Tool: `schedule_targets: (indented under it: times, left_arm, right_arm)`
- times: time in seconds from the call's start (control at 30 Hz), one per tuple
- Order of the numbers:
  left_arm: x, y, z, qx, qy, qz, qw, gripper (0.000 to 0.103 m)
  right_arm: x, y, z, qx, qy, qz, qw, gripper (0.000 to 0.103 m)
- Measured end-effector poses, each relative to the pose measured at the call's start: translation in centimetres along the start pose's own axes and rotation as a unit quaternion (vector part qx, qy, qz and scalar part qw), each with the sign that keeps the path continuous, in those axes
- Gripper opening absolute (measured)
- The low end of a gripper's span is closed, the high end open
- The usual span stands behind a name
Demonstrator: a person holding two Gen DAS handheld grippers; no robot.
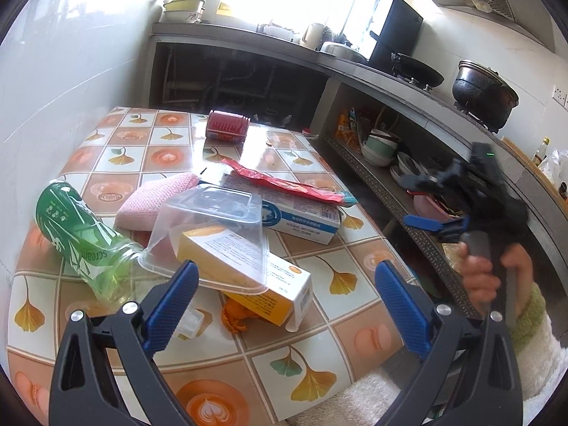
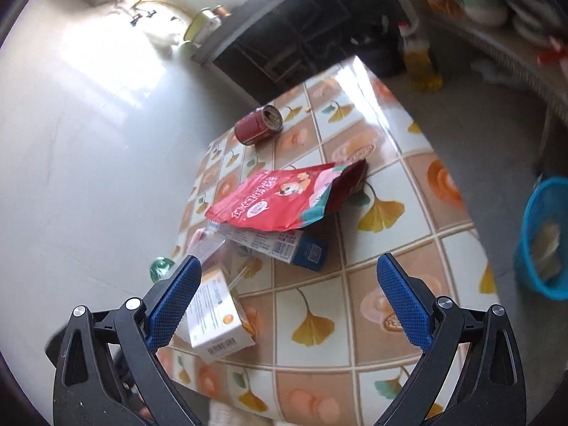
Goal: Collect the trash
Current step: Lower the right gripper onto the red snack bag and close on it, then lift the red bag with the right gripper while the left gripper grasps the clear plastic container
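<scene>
Trash lies on the tiled-pattern table (image 1: 319, 319): a green plastic bottle (image 1: 81, 241) on its side, a clear plastic lid (image 1: 209, 234) over a yellow-and-white box (image 1: 262, 280), a blue-and-white box (image 1: 301, 216) under a red pouch (image 1: 284, 181), and a red can (image 1: 227, 126) at the far end. My left gripper (image 1: 287, 305) is open above the near pile. My right gripper (image 2: 289, 301) is open over the table, right of the yellow-and-white box (image 2: 216, 319); the red pouch (image 2: 284, 198) and can (image 2: 257, 124) lie ahead. The right gripper also shows in the left wrist view (image 1: 436, 227).
A pink cloth (image 1: 152, 198) lies by the boxes. A blue basket (image 2: 543, 238) stands on the floor right of the table. An oil bottle (image 2: 420, 60) stands on the floor beyond. Shelves with bowls (image 1: 380, 145) and a counter with pots (image 1: 482, 92) run along the right.
</scene>
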State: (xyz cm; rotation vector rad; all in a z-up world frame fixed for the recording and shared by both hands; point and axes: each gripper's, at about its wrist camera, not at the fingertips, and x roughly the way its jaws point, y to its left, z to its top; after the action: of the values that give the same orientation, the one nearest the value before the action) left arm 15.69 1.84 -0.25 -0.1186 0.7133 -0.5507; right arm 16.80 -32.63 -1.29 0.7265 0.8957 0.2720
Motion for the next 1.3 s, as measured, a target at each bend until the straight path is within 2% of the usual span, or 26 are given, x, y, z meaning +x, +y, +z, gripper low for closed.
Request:
schedule_targets:
  times: [0.07,0.17,0.4,0.57,0.63,0.77,0.87,0.93,1.07,1.13,1.3]
  left_arm:
    - [0.1,0.3,-0.3,0.003,0.002,0.0,1.0,0.097]
    - [0.1,0.5,-0.6,0.009,0.006,-0.003,0.9999,0.097]
    - [-0.8,1.5,-1.5,0.019,-0.003,-0.002,0.9998,0.097]
    - [-1.4,2.4,-2.0,0.017,-0.004,0.007,0.9998,0.097]
    - [-1.6,2.8,-2.3,0.012,-0.002,0.011,0.9999,0.097]
    - [-2.0,3.1,-2.3,0.001,-0.005,0.013,0.9999,0.097]
    - [-2.1,3.1,-2.2,-0.003,-0.006,0.011,0.9999,0.097]
    - [-2.1,2.9,-2.2,-0.002,-0.005,0.011,0.9999,0.097]
    - [-2.1,2.6,-2.0,-0.006,-0.008,0.017,0.9998,0.097]
    - [-1.9,2.8,-1.8,-0.013,-0.009,0.016,0.9997,0.097]
    - [-1.2,2.9,-0.7,-0.024,-0.007,0.013,0.9996,0.097]
  right_arm:
    - [2.3,-1.9,1.4,0.055,0.021,0.028,0.998,0.091]
    - [5.4,-4.0,3.0,0.125,0.053,0.048,0.99,0.086]
    - [9.2,-6.5,5.3,0.2,0.087,0.057,0.974,0.072]
    - [10.2,-7.1,6.2,0.225,0.096,0.079,0.966,0.065]
    - [10.7,-7.3,6.3,0.238,0.106,0.086,0.962,0.056]
    - [11.3,-7.4,6.0,0.251,0.12,0.094,0.956,0.047]
    - [11.5,-7.7,5.8,0.258,0.125,0.102,0.953,0.038]
    - [11.6,-8.2,5.3,0.271,0.131,0.113,0.947,0.026]
    - [11.5,-9.2,4.6,0.291,0.13,0.144,0.937,0.018]
    - [11.3,-9.6,4.2,0.301,0.126,0.168,0.93,0.011]
    - [10.3,-10.8,3.3,0.331,0.105,0.23,0.909,0.004]
